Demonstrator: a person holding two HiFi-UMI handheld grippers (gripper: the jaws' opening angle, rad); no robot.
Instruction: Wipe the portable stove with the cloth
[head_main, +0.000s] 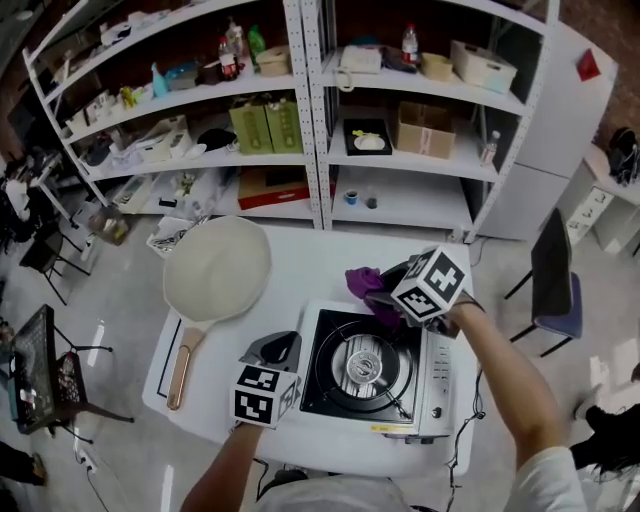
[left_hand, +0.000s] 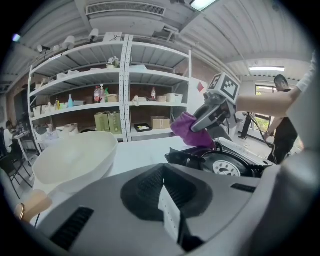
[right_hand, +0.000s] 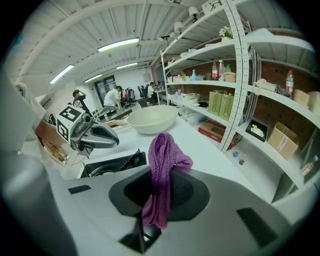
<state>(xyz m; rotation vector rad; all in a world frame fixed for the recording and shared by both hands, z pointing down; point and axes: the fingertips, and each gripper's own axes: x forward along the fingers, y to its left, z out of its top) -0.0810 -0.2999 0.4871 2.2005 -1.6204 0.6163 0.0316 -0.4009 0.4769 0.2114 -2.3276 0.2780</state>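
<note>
The right gripper (head_main: 382, 296) is clamped on a purple cloth (head_main: 362, 280), the fabric bunched between its jaws and sticking out past the tips – the right gripper view shows the cloth (right_hand: 160, 170) pinched firmly. It hangs at the far right corner of the stove (head_main: 437, 378). From the left gripper view the cloth (left_hand: 188, 131) looks to be at, or just above, the stove's rim (left_hand: 200, 152), though contact cannot be confirmed.

The left gripper (head_main: 276, 350) has its jaws together on nothing and sits just beside the stove's left edge, low over the white table (head_main: 300, 270).

From the cloth, the stove's black top and round burner (head_main: 362, 366) lie below, toward the person and to the left. The stove's long side runs left to right across the table, with its control strip on the right. The right gripper is the nearer one and already has the cloth, so the wipe likely calls for a stroke drawn down and leftward over the top.

Farther left on the table rests a large white pan (head_main: 217, 268) with a wooden handle – well clear of the stove. Stocked shelves (head_main: 300, 130) stand behind.
</note>
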